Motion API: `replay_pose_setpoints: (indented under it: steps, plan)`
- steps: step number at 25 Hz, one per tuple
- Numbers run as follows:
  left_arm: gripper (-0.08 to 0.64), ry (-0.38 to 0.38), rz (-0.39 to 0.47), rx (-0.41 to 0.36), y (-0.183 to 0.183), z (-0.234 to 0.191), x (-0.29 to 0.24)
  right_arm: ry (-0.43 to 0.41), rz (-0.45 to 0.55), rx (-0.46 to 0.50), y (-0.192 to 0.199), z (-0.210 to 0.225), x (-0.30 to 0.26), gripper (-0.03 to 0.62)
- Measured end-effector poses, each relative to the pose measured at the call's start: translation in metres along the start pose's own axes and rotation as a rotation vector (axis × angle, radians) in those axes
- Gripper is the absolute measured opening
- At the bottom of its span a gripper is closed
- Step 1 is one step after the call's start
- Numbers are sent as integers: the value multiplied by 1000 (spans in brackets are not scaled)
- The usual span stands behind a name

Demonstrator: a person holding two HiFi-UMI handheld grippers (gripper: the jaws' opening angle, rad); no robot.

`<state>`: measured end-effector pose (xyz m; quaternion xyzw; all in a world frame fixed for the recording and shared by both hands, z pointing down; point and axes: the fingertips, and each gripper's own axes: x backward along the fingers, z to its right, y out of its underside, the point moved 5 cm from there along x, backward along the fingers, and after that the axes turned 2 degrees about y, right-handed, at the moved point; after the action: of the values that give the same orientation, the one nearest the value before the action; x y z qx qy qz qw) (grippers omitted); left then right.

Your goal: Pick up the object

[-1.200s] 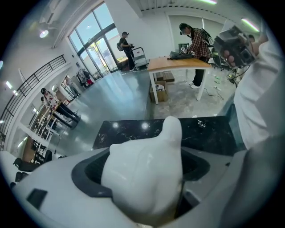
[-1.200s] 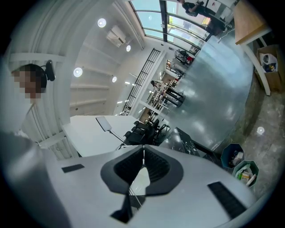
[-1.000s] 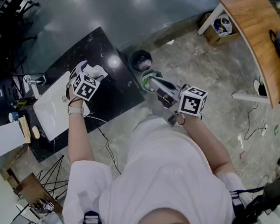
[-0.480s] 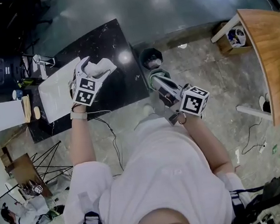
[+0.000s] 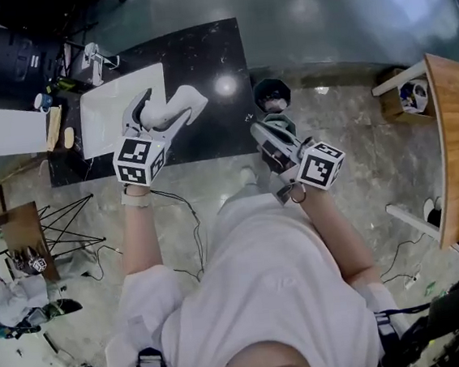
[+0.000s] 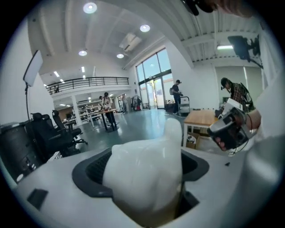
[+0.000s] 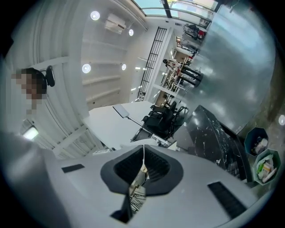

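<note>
The left claw [image 5: 156, 118] is clamped on the white object [image 5: 182, 104], a smooth, lumpy pale piece with a rounded knob at one end. In the left gripper view it fills the gap between the two jaws and sticks out past them. From the head view, the object shows over the black marbled tabletop [image 5: 214, 54], just beside the edge of a flat white board [image 5: 106, 98] that lies on it. Whether the object touches the surface cannot be told.

The right claw [image 7: 143, 168] is closed, its jaws meeting in a thin line with nothing between them. It is held off the end of the tabletop, over the stone floor [image 5: 346, 126].

Two small bins stand on the floor at that end. The dark bin [image 7: 257, 141] holds crumpled pale scraps. The green bin [image 7: 267, 165], touching it, holds light wrappers with a spot of orange.

Farther right, an open cardboard box [image 5: 405, 96] sits against a wooden table [image 5: 457, 155] and has a white and blue item inside, too small to identify.
</note>
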<state>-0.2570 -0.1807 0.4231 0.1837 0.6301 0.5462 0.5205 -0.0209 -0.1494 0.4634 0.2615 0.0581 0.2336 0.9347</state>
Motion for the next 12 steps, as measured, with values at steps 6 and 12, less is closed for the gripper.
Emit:
replay_pose_setpoints:
  steps: [6, 12]
  plan:
    - [431, -63, 118, 199, 8, -7, 48, -64, -59, 0, 12, -13, -32, 21]
    - [431, -101, 230, 394, 24, -5, 81, -107, -119, -8, 29, -21, -54, 21]
